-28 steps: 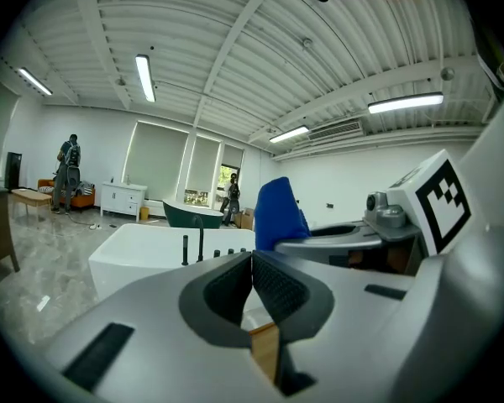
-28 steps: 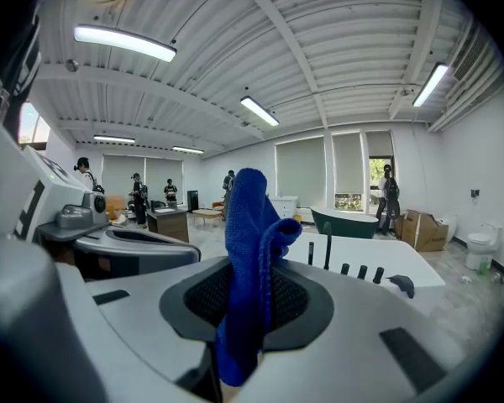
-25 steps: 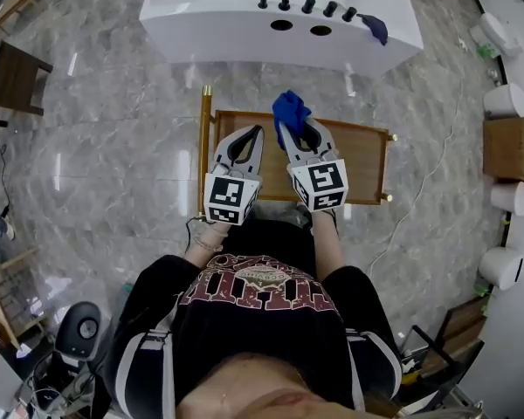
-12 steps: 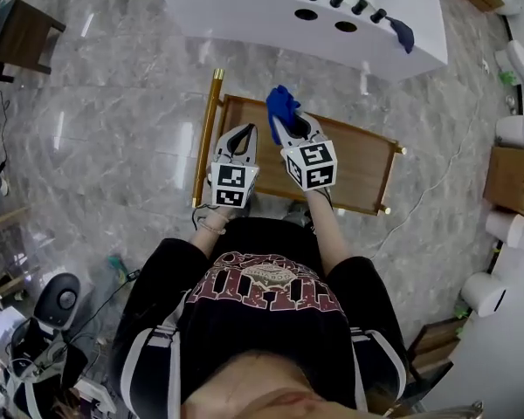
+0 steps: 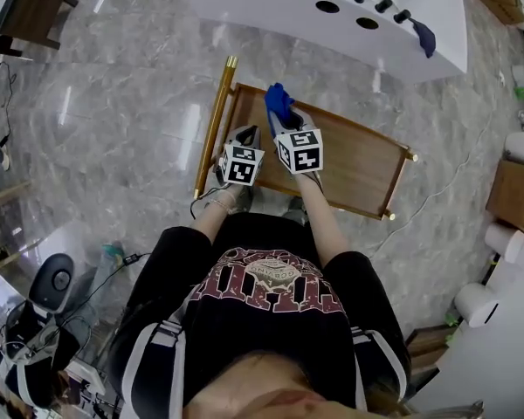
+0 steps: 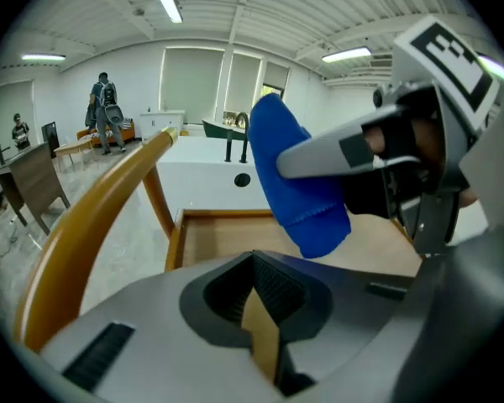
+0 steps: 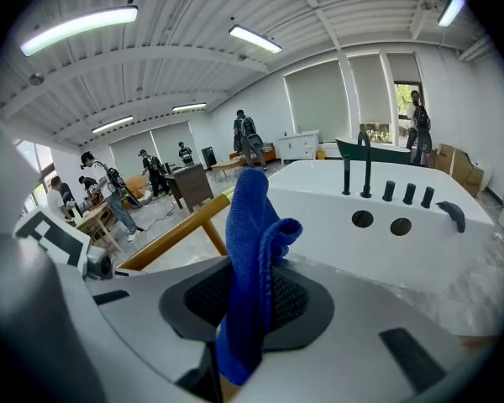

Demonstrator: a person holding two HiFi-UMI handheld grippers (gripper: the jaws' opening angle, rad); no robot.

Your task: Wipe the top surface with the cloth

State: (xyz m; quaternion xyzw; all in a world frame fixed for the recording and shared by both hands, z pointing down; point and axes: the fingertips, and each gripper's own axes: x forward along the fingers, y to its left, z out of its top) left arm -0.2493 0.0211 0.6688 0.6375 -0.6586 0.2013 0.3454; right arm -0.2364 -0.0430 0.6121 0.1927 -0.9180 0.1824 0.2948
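Right now I judge the wipe has not begun: this is the approach, with the cloth carried over the surface but not yet pressed to it.

Across the top of the head view lies a white tub (image 5: pixel 244 3). Below it, mid-frame, sits the wooden surface (image 5: pixel 358 160), a rimmed top with a brass rail (image 5: pixel 214 125) down its left end.

Both tools hover over the upper-left part of that wood. The right gripper (image 5: pixel 285 117) has its fingers clamped on the blue cloth (image 5: pixel 277 101). Its own view shows the fabric pinched between the pads, with a folded end standing clear beyond the tips. From the left gripper view, the cloth hangs above the wood with bare board showing under it, so I read it as not touching.

The left gripper (image 5: pixel 245 133) sits just beside the right one, near the rail. Its fingers are drawn together and carry nothing.

Next I would lower the right tool until the loose end lies flat on the board. Then I would press lightly and sweep toward the lower-right end, keeping clear of the rim and the left tool.
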